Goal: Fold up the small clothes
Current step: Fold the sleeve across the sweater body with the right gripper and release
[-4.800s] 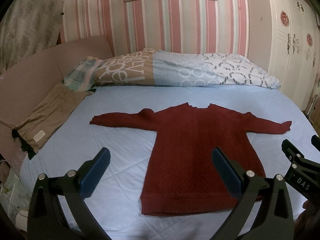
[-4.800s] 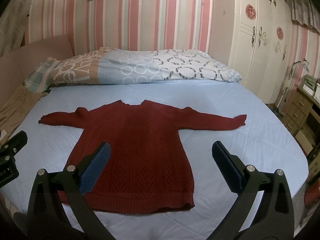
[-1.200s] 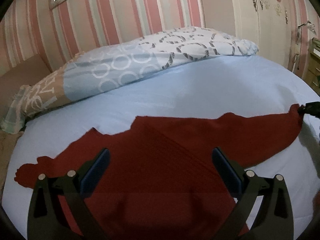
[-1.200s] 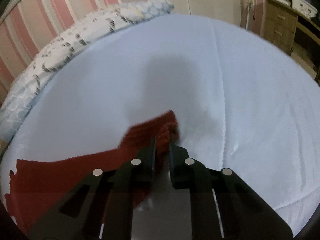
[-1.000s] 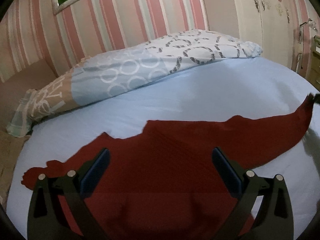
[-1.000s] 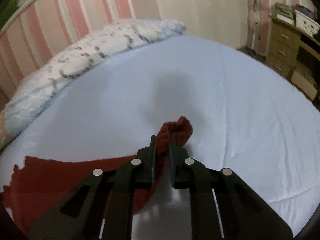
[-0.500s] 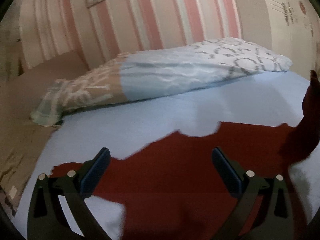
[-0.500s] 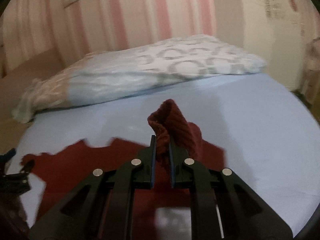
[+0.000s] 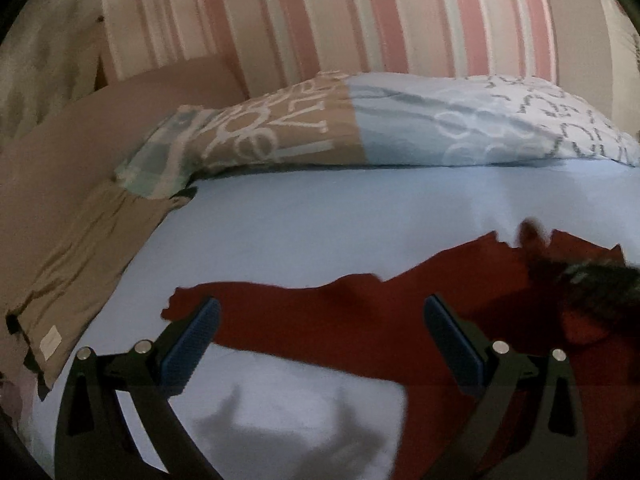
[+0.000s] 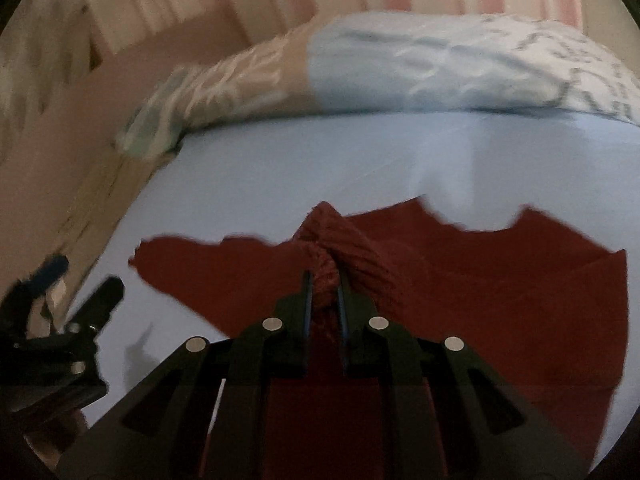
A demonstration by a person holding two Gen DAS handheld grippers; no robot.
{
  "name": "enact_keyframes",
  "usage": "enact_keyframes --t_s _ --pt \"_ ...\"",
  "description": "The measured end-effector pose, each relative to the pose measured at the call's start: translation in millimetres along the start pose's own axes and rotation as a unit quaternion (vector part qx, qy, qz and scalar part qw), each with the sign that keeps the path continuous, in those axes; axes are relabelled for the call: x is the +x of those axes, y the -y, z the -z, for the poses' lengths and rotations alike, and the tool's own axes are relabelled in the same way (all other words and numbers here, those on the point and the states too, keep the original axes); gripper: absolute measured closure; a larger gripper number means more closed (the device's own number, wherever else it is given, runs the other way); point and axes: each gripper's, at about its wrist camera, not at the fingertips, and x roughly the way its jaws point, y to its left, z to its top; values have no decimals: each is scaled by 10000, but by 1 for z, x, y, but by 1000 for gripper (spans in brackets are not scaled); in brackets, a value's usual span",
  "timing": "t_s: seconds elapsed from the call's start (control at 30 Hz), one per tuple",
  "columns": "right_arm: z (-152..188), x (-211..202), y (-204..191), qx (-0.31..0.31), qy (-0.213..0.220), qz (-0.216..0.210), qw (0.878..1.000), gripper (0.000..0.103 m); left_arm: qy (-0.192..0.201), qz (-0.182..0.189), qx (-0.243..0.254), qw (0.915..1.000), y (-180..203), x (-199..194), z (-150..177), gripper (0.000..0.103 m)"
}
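A bed (image 9: pixel 320 216) with a pale blue sheet fills both views, a patterned pillow (image 9: pixel 360 128) along its far edge by a striped wall. A dark red sweater (image 10: pixel 500 280) lies flat across the bed. Your right claw (image 10: pixel 323 284) is clamped on the sweater's sleeve cuff (image 10: pixel 332 236), lifted above the body, likely to fold that sleeve inward. Your left claw (image 9: pixel 320 328) is wide and holds nothing, poised over the other sleeve (image 9: pixel 248 300), probably to take it next.

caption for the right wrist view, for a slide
Right gripper shut on the red sweater's sleeve cuff, held over the sweater body.
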Motion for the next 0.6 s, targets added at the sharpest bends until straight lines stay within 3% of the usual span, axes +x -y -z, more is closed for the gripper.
enact_keyframes --t_s 0.2,0.6 --pt "17 49 -8 112 -377 131 9991 92 -103 -117 -42 9999 -16 7 13 2" --pt "14 71 -14 352 -205 362 9985 92 -102 -156 -38 9998 -23 23 14 2"
